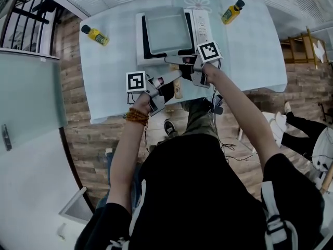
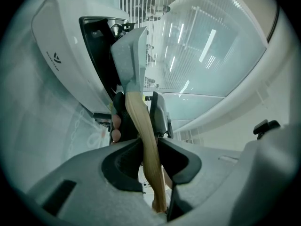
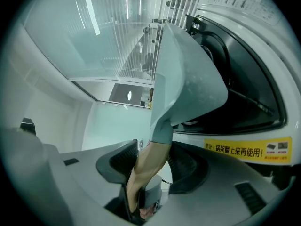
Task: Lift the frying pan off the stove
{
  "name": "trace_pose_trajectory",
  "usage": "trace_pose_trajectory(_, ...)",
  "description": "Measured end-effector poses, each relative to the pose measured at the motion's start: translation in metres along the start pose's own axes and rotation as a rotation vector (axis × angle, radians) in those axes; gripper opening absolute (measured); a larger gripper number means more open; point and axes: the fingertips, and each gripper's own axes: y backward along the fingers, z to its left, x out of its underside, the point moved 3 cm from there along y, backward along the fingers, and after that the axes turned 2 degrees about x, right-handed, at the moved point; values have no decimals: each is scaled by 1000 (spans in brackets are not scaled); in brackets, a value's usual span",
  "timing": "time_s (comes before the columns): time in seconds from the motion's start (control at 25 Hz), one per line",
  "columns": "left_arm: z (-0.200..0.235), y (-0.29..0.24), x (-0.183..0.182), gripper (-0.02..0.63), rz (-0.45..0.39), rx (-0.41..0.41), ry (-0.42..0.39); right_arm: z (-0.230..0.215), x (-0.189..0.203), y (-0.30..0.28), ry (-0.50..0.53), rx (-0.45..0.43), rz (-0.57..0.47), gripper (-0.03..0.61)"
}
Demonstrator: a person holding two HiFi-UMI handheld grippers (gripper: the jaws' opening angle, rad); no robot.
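Jaws of our left gripper (image 2: 149,147) and right gripper (image 3: 151,161) both clamp one thing. On the table (image 1: 114,72) we see the stove (image 1: 202,25), the frying pan (image 1: 164,33) on top of it, and the pan's wooden handle (image 2: 136,112) in both grips.

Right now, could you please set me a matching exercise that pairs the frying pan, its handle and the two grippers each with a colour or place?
Column one:
1. frying pan
2. pan handle
3. left gripper
4. right gripper

Column two:
A. shut on the handle right next to the pan
B. grey, over the white stove
C. wood-coloured, running between both pairs of jaws
D. shut on the handle farther from the pan, behind the other gripper

Pairs: 1-B, 2-C, 3-D, 4-A
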Motion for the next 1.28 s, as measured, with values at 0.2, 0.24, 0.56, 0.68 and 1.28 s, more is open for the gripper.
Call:
trace_pose_trajectory(0.2,-1,1,0,112,9,6,-13,3,2,0,32,13,4,189)
trace_pose_trajectory(0.24,-2,0,2,114,13,11,-13,4,4,1,34,12,-2,189)
trace_pose_trajectory(0.56,-7,0,5,117,-17,13,-16,9,7,5,12,-18,-49,192)
trace_pose_trajectory(0.68,-9,2,3,118,-28,13,-14,11,5,4,-2,-27,-73,192)
trace_pose_trajectory(1.28,-28,11,3,120,-49,3,-40,29,6,-2,-22,-97,-126,193)
